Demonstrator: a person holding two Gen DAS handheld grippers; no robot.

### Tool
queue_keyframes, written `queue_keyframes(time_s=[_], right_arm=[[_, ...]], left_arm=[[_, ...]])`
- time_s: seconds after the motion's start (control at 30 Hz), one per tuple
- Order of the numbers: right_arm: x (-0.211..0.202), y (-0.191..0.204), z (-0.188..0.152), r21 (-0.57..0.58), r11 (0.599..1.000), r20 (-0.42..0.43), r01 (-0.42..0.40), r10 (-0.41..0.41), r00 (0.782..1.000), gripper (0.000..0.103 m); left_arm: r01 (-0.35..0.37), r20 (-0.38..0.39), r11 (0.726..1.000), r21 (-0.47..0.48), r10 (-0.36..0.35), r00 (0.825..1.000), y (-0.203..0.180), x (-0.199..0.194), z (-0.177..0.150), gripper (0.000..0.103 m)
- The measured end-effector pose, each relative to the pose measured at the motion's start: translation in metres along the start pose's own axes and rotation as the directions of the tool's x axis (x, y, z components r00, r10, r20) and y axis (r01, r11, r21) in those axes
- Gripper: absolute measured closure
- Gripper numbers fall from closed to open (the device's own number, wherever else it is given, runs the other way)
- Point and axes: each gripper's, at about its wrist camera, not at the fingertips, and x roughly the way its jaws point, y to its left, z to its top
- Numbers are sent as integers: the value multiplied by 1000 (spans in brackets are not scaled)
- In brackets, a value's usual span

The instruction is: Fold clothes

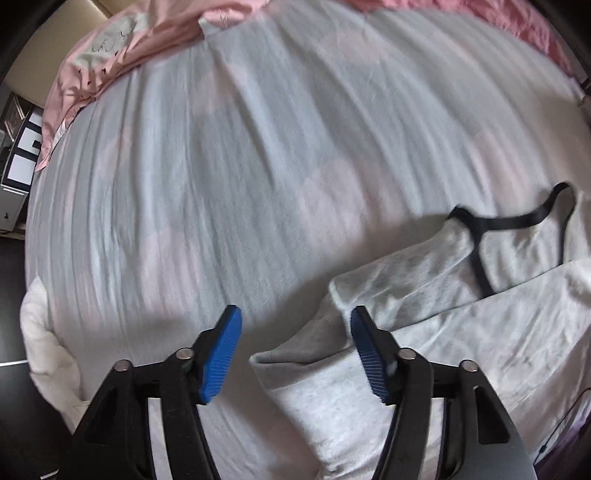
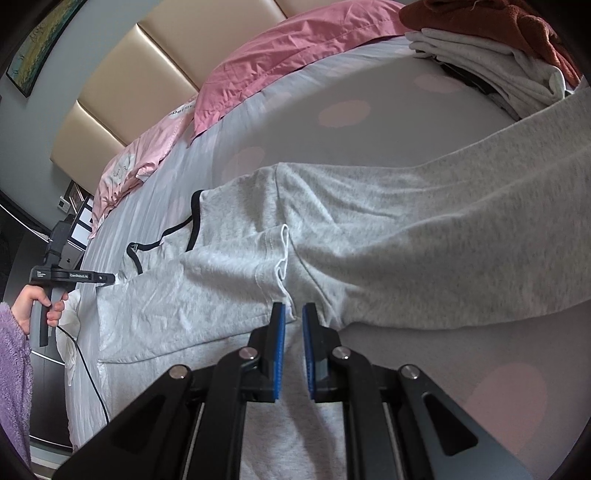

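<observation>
A: Left gripper (image 1: 295, 317)?
B: Jaws apart, empty, over a corner of the grey sweatshirt (image 2: 332, 236).
A: Right gripper (image 2: 293, 308)?
B: Pinched on that sweatshirt, spread on the bed (image 2: 424, 110).

One grey garment (image 2: 369, 229), two pink pillows (image 2: 288, 48), one clothes stack (image 2: 491, 70).

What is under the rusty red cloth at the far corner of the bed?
Under the rusty red cloth lies a stack of folded grey clothes, with something dark near the bottom. How many pieces are stacked is hidden by the folds.
</observation>
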Motion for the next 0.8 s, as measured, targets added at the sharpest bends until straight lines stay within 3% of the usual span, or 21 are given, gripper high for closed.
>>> queue_keyframes(time_s=[0.03,0.1,0.13,0.2,0.33,0.43,0.63,0.77,0.8], right_arm=[[0,0,0,3,1000,-1,-2,2,1000,92],[0,-1,-1,8,1000,-3,-4,4,1000,92],[0,-1,-1,11,1000,-4,-5,5,1000,92],[1,-2,-1,19,1000,-7,-4,4,1000,92],[2,-3,-1,22,1000,-8,-2,2,1000,92],[2,-3,-1,23,1000,-10,-7,7,1000,92],[-1,-11,4,41,999,2,17,-17,1000,92],[-1,-19,5,64,998,-10,31,-30,1000,92],[-1,-20,5,69,997,-13,30,-29,999,92]], left_arm=[[-9,-21,1000,3,9,1000,2,4,-1,66],[-2,-53,1000,1,2,999,5,11,-3,70],[10,-64,1000,1,-10,998,6,12,-4,76],[-1,-71,1000,9,2,998,4,14,-5,76],[-131,-9,990,52,132,991,-4,13,-1,80],[-175,-4,982,65,176,984,-13,23,-3,80],[-175,50,985,2,175,983,-10,9,-16,75],[-207,129,978,-26,208,970,-11,-21,-45,56],[-222,152,975,-29,224,963,-12,-30,-54,56]])
